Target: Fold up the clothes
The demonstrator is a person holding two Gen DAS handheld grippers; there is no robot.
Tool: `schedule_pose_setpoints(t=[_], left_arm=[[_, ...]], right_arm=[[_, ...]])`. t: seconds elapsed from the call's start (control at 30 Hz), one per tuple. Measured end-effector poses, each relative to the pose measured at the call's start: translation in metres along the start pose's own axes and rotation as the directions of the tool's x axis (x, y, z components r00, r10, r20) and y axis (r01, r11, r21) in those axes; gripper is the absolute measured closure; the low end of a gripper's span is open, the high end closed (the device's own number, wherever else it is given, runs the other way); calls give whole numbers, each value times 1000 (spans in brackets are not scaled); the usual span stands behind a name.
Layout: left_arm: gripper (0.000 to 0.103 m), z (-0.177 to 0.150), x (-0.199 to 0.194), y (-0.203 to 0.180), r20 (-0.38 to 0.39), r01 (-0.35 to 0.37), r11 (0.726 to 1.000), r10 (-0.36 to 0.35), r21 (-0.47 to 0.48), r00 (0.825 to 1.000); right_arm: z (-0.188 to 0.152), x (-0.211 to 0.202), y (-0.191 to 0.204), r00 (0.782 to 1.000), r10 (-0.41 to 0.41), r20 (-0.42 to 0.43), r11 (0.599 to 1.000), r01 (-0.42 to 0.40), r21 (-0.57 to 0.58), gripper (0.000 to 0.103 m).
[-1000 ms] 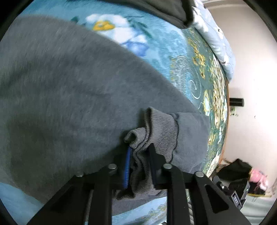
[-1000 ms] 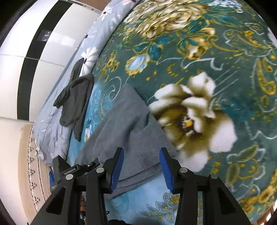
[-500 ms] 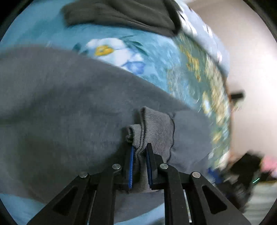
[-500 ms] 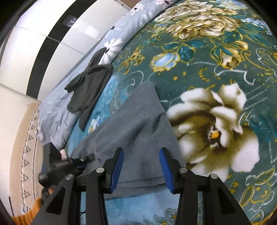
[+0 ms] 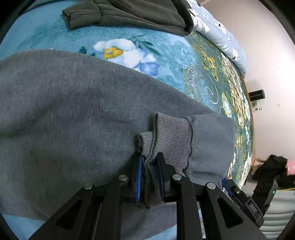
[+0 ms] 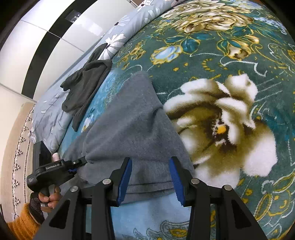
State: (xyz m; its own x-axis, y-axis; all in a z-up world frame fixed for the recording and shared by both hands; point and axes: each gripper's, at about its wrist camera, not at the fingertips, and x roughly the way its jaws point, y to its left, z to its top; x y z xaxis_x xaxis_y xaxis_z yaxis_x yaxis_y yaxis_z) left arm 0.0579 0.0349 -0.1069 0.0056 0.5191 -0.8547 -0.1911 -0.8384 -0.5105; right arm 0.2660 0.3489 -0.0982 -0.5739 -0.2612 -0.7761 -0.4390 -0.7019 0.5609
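Observation:
A grey sweatshirt (image 5: 73,114) lies spread on the floral blanket. Its sleeve is folded back over the body, and the ribbed cuff (image 5: 171,134) sits bunched between the pads of my left gripper (image 5: 150,157). The jaws are opening slightly, with the pads still against the cuff. In the right wrist view the same sweatshirt (image 6: 132,125) comes to a peak. My right gripper (image 6: 150,166) hovers open over its near edge, holding nothing. The left gripper (image 6: 81,163) pinches the garment's left corner there, held by a person's hand (image 6: 49,197).
A dark grey garment (image 5: 138,13) lies crumpled at the far side, also seen as a dark heap (image 6: 86,81). A pale blue flowered quilt (image 5: 217,27) runs along the blanket's far edge. The bed's edge drops off at the right, with dark items (image 5: 271,166) on the floor.
The right gripper has sunk closer to the grey sweatshirt and rolled. The left gripper closed tighter on the cuff, rolled a little, and more of the dark garment has come into view.

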Motion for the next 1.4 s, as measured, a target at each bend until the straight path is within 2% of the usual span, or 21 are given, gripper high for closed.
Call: schedule_pose_setpoints(t=[0.2, 0.33, 0.43, 0.47, 0.5, 0.6, 0.63, 0.67, 0.7, 0.73, 0.83, 0.87, 0.9, 1.0, 1.03, 1.17, 1.2, 1.23, 1.27, 1.3, 1.4], left_arm=[[85, -2, -5, -5, 6, -47, 999, 46, 14, 999], [84, 3, -25, -7, 50, -71, 996, 68, 48, 996], [70, 12, -32, -7, 61, -68, 996, 65, 50, 996], [61, 16, -28, -9, 49, -61, 997, 59, 49, 997], [58, 20, -24, -11, 34, -54, 997, 52, 50, 998], [56, 26, -9, -25, 17, -78, 994, 76, 81, 997], [56, 26, -7, -29, 23, -89, 991, 87, 101, 996], [63, 25, -6, -34, 29, -101, 988, 98, 120, 995], [74, 25, -4, -38, 35, -112, 984, 108, 139, 993], [89, 24, -4, -42, 45, -137, 978, 131, 160, 990], [93, 27, -9, -42, 73, -169, 973, 159, 158, 984], [98, 29, -12, -38, 83, -185, 972, 175, 144, 981], [101, 31, -14, -32, 99, -232, 964, 220, 128, 970], [101, 32, -17, -9, 88, -250, 964, 242, 92, 966], [101, 33, -19, -2, 86, -239, 968, 232, 78, 969], [101, 32, -37, 12, 102, -81, 997, 80, 6, 992], [99, 34, -38, 12, 99, -41, 999, 42, -10, 994], [82, 36, -35, 10, 91, -26, 1000, 27, -16, 995], [57, 38, -32, 6, 84, -21, 1000, 22, -12, 996], [51, 39, -28, 1, 77, -16, 1000, 16, -5, 997], [50, 38, -15, -12, 46, -16, 1000, 15, 21, 999]], right_arm=[[-3, -1, -2, 1000, 2, 7, 1000, -2, -5, 57], [-4, -1, 0, 1000, -10, 8, 1000, 10, -10, 57], [-3, 0, 3, 1000, -28, 6, 999, 28, -21, 57], [-3, 0, 4, 999, -34, 6, 999, 34, -26, 57], [-3, 1, 4, 999, -37, 5, 999, 37, -30, 57], [-3, 0, 2, 1000, -28, 3, 999, 28, -24, 56], [-3, 0, 1, 1000, -25, 3, 999, 25, -22, 57], [-4, 0, 1, 1000, -25, 4, 999, 25, -21, 57], [-4, 0, 1, 1000, -25, 4, 999, 25, -20, 57], [-4, 0, 2, 1000, -27, 5, 999, 27, -21, 57], [-5, -1, 2, 1000, -25, 5, 999, 25, -24, 57], [-5, -1, 1, 1000, -22, 5, 1000, 22, -23, 57], [-6, -1, 0, 1000, -18, 5, 1000, 18, -20, 57], [-6, -2, -2, 1000, -6, 8, 1000, 6, -10, 57], [-6, -2, -2, 1000, -4, 8, 1000, 4, -9, 57], [-6, -2, -2, 1000, -4, 7, 1000, 4, -11, 56], [-6, -2, -2, 1000, -5, 6, 1000, 5, -10, 57], [-6, -2, -2, 1000, -6, 6, 1000, 6, -10, 57], [-6, -2, -1, 1000, -7, 6, 1000, 7, -10, 57], [-6, -2, -1, 1000, -8, 6, 1000, 8, -10, 57], [-7, -2, -1, 1000, -7, 6, 1000, 7, -6, 57]])
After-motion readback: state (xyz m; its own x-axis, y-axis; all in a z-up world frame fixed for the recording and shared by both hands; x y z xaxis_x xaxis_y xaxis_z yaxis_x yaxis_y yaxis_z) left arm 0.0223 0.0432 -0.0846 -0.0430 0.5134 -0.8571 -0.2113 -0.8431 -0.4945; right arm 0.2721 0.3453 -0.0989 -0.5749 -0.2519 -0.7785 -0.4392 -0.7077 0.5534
